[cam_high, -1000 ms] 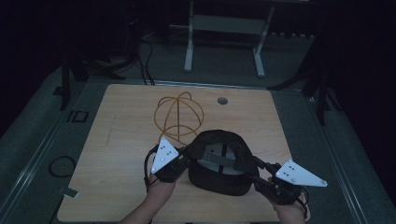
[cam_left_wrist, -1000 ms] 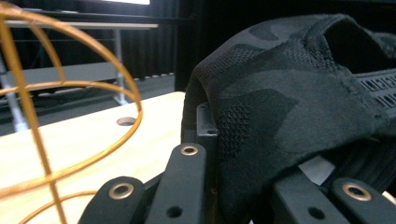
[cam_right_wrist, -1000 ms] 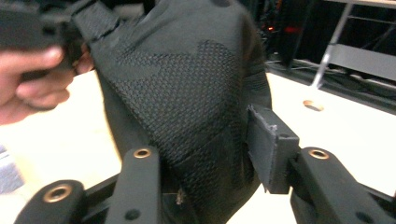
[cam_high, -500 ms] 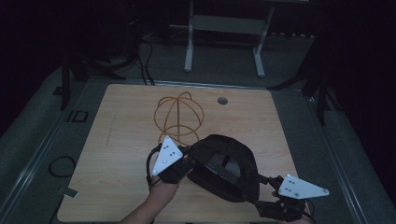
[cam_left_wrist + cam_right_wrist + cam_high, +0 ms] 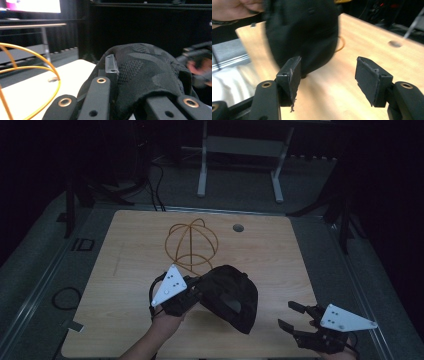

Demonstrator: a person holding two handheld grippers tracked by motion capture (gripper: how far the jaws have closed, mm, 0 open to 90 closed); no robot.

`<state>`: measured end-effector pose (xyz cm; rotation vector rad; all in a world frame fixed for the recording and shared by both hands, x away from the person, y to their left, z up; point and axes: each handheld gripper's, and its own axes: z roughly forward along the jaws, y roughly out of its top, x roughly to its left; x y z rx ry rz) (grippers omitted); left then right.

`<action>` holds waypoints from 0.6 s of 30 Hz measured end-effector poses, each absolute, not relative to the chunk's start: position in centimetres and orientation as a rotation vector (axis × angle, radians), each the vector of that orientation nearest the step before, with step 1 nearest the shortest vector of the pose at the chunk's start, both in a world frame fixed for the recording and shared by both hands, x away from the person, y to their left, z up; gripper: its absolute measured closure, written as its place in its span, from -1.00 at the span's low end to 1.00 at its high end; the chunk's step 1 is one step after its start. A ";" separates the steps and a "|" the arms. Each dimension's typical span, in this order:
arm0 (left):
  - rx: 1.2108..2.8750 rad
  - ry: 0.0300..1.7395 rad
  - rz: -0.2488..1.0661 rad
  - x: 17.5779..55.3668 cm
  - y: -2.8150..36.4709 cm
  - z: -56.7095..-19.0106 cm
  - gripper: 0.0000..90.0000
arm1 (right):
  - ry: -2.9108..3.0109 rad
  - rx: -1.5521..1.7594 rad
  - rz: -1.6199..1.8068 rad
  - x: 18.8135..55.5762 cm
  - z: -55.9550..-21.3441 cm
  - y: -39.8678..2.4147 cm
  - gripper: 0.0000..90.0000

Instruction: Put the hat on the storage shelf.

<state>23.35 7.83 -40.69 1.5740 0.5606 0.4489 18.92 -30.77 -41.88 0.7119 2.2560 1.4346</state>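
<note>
**Black cap held up by one tool, the other standing off**

Nearest the person, at the desk's front right corner, the right tool (image 5: 290, 316) stands with its jaws apart and nothing between them; they have just been closing a little. Its own view shows the two pads bare, with wood grain in the gap, and the cap close ahead but not touching.

Further in, the left tool (image 5: 197, 292) is clamped tight on the edge of the black cap (image 5: 231, 300), which hangs tilted above the desk (image 5: 125, 270), its hollow side turned toward the right tool. In the left gripper view the fabric (image 5: 150, 72) bulges over the jaws.

The cap looks light and soft: knitted cloth that will sag and fold wherever it is not supported, not slippery, not fragile. A hold on the rim or brim edge, opposite the left tool, would likely spread it best; a pinch on the crown would only bunch it.

Beyond, well apart from the cap, a round wire stand (image 5: 191, 245) sits mid-desk.
</note>
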 end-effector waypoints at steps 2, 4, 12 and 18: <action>1.565 0.518 0.384 23.7 8.5 -40.6 0.96 | 2.243 0.667 1.434 19.5 -41.1 -30.6 -0.06; 1.548 0.483 0.328 24.1 9.2 -40.6 0.96 | 2.242 0.622 1.437 19.8 -40.6 -30.1 -0.01; 1.544 0.355 0.192 24.5 9.8 -40.2 0.96 | 2.276 0.446 1.511 20.2 -39.2 -27.4 0.11; 1.560 0.331 0.139 24.6 9.2 -40.4 0.96 | 2.299 0.245 1.516 19.9 -38.7 -24.4 0.11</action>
